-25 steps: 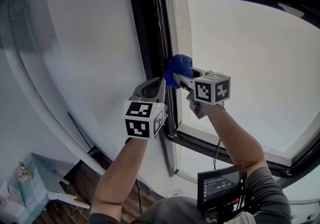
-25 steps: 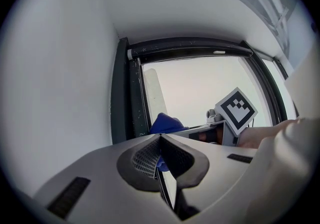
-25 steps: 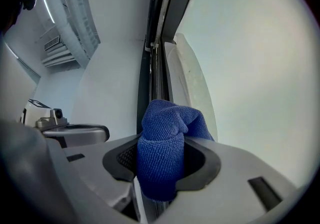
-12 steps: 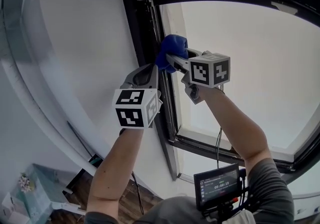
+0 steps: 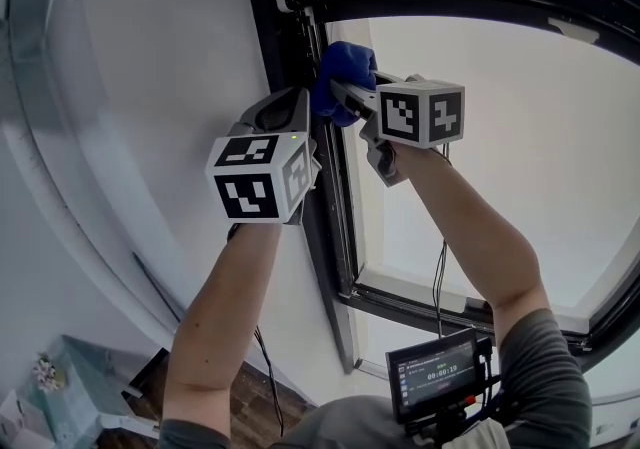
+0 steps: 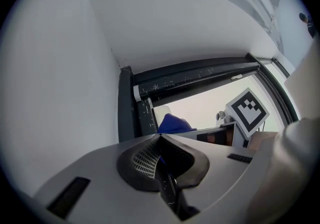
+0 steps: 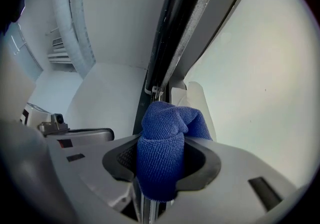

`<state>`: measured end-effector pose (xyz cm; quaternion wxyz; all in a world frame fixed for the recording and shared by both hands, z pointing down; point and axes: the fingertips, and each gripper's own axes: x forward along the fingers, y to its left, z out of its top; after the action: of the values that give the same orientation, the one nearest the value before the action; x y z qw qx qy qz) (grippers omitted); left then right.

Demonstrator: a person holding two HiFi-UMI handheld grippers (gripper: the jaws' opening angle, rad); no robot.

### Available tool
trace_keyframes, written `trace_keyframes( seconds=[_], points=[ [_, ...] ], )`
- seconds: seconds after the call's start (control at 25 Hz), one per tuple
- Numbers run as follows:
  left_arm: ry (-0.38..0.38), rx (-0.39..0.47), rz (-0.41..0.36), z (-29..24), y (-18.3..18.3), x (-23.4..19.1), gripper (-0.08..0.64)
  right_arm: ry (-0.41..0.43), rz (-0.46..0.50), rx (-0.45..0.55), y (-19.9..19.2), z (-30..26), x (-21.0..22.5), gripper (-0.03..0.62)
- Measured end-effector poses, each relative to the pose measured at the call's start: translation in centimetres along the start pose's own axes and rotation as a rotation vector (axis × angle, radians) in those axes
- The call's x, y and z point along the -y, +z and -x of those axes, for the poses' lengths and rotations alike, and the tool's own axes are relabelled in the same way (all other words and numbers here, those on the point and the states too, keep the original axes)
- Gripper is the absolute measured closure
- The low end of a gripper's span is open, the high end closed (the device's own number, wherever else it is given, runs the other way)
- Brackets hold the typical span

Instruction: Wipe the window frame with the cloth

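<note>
Clenched on the cloth, the right gripper has carried it up the frame, near the top corner. The left gripper, closed on nothing, rose alongside. This upright looks nearly wiped.

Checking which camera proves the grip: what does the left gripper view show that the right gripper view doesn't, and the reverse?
Only the left gripper view: the left gripper, jaws together with nothing between them, and the top rail of the window frame with its corner. Only the right gripper view: the right gripper clamped on the blue cloth, which fills the gap between its jaws. Both: the cloth at the frame's black upright, and the bright pane.
</note>
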<state>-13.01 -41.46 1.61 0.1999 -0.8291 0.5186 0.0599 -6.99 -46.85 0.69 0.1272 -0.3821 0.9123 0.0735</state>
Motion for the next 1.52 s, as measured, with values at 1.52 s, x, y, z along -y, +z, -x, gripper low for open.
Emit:
trace_keyframes(
  seconds=[1.52],
  points=[
    [-0.066,0.042,0.035,9.9,-8.3,4.2,0.551,0.022,0.081,-0.037,-6.0,12.6,-4.0,0.420]
  ],
)
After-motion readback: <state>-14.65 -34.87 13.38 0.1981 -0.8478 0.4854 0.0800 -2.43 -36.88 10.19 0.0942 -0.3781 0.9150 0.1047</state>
